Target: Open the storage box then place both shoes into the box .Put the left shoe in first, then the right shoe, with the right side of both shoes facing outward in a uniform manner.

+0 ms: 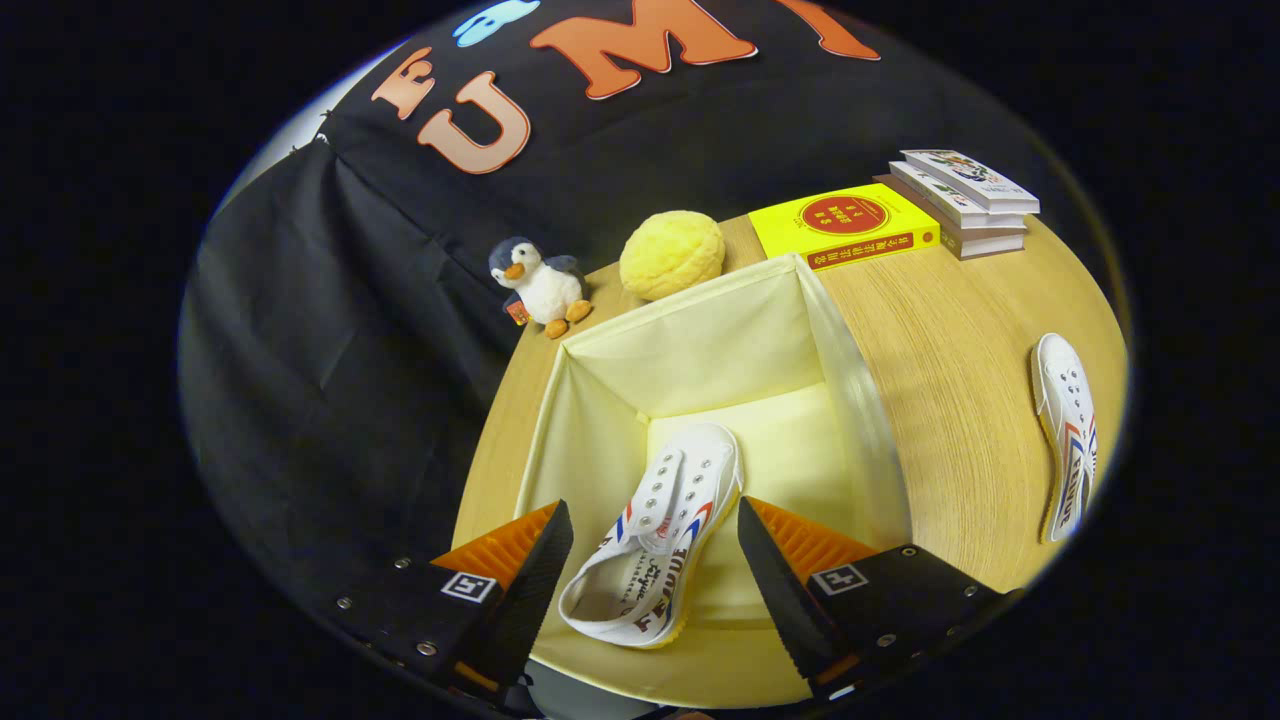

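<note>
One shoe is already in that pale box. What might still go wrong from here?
The gripper is open, its fingers either side of the shoe in the box; rising, a finger might snag it. The second shoe lies far off near the table edge, so a poor grasp might knock it off.

A pale yellow matt fabric storage box (700, 350) sat on the wood-grain table (950, 400); the white canvas shoe (665, 520) looked smooth.

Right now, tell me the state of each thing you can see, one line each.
Storage box: open, one shoe inside.
Shoe in box: lying on the box floor between the fingers, not gripped.
Second shoe: on the table, outside the box.
Gripper: open, fingers apart either side of the shoe.
Books: closed, stacked.
Penguin toy: upright.
</note>
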Action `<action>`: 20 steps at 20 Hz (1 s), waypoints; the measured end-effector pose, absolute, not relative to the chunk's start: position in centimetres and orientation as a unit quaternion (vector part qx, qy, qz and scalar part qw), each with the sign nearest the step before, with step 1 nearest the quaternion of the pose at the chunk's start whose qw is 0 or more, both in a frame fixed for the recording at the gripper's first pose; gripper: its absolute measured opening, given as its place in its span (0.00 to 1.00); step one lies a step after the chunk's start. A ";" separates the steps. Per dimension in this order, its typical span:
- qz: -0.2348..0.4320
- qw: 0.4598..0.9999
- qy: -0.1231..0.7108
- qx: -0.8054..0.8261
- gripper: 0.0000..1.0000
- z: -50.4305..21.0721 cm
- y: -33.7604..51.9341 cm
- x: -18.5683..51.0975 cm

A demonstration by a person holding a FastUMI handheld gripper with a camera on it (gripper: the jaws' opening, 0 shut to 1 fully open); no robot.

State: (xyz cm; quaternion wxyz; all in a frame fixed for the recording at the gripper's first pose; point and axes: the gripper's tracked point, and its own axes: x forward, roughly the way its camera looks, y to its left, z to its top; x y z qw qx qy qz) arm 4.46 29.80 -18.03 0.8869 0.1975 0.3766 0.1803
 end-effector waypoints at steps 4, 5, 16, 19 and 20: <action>0.185 0.902 0.343 0.183 0.98 -15.1 27.3 4.5; 0.187 0.904 0.337 0.184 0.98 -14.3 26.9 4.5; 0.142 0.927 0.304 0.168 0.98 -13.0 15.9 4.8; 0.123 0.931 0.302 0.162 0.99 -13.5 12.6 4.9; 0.116 0.932 0.302 0.161 0.98 -13.7 11.6 5.0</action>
